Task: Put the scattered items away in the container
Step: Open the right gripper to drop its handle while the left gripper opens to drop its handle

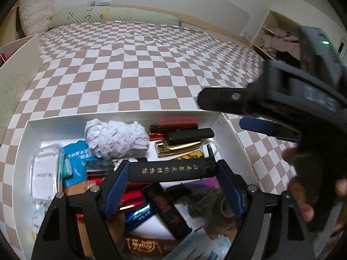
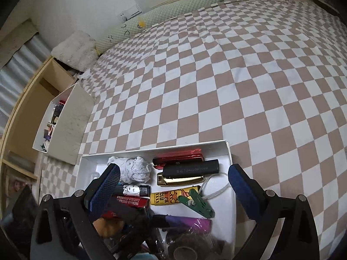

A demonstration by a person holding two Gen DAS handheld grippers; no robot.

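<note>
My left gripper (image 1: 172,170) is shut on a black lighter (image 1: 164,172) with gold characters, held crosswise between its blue pads just above the white box (image 1: 121,117). The box holds several lighters, a grey fluffy cloth (image 1: 117,138), a gold lighter (image 1: 180,147) and a clear plastic case (image 1: 44,173). My right gripper (image 2: 173,171) hangs open over the same box (image 2: 151,149) with nothing between its fingers; below it lie a green clothespin (image 2: 197,203) and a yellow lighter (image 2: 171,197). In the left wrist view the right gripper (image 1: 221,110) shows at the right, with a hand (image 1: 303,195) on it.
The box rests on a bed with a brown-and-white checked sheet (image 2: 238,86). A second white box (image 2: 67,125) with small items stands at the bed's left edge. A long green pillow (image 1: 112,17) lies at the head. A wooden shelf (image 1: 279,36) with clothes stands far right.
</note>
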